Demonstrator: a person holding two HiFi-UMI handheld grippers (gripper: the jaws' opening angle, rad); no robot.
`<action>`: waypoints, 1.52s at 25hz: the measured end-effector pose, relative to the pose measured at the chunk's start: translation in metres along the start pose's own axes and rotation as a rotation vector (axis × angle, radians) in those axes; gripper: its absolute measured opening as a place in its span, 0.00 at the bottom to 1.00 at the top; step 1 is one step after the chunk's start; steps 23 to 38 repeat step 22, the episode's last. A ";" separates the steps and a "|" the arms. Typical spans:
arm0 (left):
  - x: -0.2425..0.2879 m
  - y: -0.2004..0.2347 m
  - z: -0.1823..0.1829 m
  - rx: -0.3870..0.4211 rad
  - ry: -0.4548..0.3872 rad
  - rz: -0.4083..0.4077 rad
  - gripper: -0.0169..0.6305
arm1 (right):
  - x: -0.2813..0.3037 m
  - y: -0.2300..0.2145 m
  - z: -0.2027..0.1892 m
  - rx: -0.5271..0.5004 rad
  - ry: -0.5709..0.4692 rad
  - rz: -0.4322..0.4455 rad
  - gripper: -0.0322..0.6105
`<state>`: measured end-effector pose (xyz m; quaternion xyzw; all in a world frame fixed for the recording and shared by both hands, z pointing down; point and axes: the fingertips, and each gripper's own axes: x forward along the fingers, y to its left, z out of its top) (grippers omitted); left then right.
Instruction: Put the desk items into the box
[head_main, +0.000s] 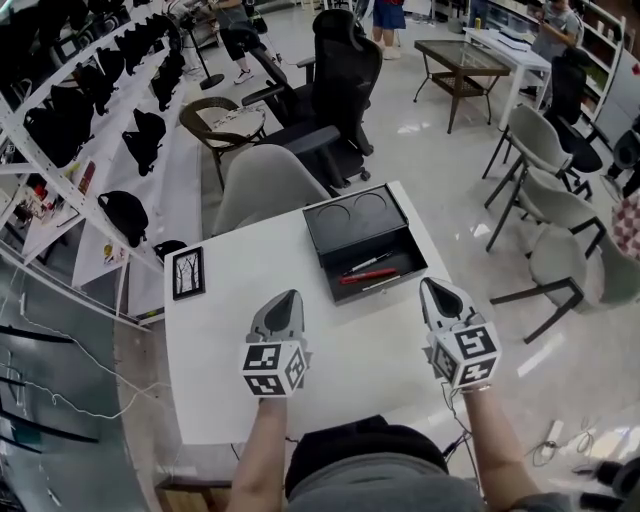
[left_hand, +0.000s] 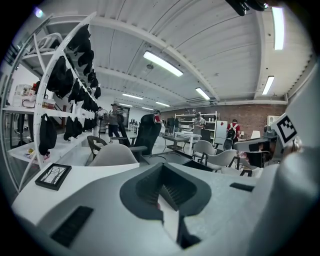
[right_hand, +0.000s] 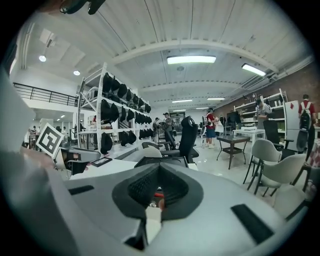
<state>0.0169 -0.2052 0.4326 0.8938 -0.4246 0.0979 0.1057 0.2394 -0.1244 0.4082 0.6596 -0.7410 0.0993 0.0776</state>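
My left gripper (head_main: 289, 300) and my right gripper (head_main: 433, 290) are held over the white table (head_main: 220, 400), each with its jaws closed together and nothing between them. The open black box (head_main: 340, 228) lies ahead, between the two grippers and nearer the right one. Inside it lie a red pen (head_main: 368, 276) and a black pen (head_main: 368, 264). The picture frame (head_main: 188, 272) lies flat on the table, ahead and left of the left gripper, apart from the box.
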 end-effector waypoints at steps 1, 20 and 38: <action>-0.001 0.000 -0.001 0.001 -0.001 0.000 0.03 | -0.001 0.000 -0.001 0.000 -0.002 -0.004 0.05; -0.005 -0.006 -0.002 0.005 -0.004 -0.003 0.03 | -0.007 -0.002 -0.009 0.019 0.010 -0.048 0.05; -0.006 -0.005 0.000 0.006 -0.004 -0.002 0.03 | -0.007 -0.001 -0.007 0.016 0.010 -0.047 0.05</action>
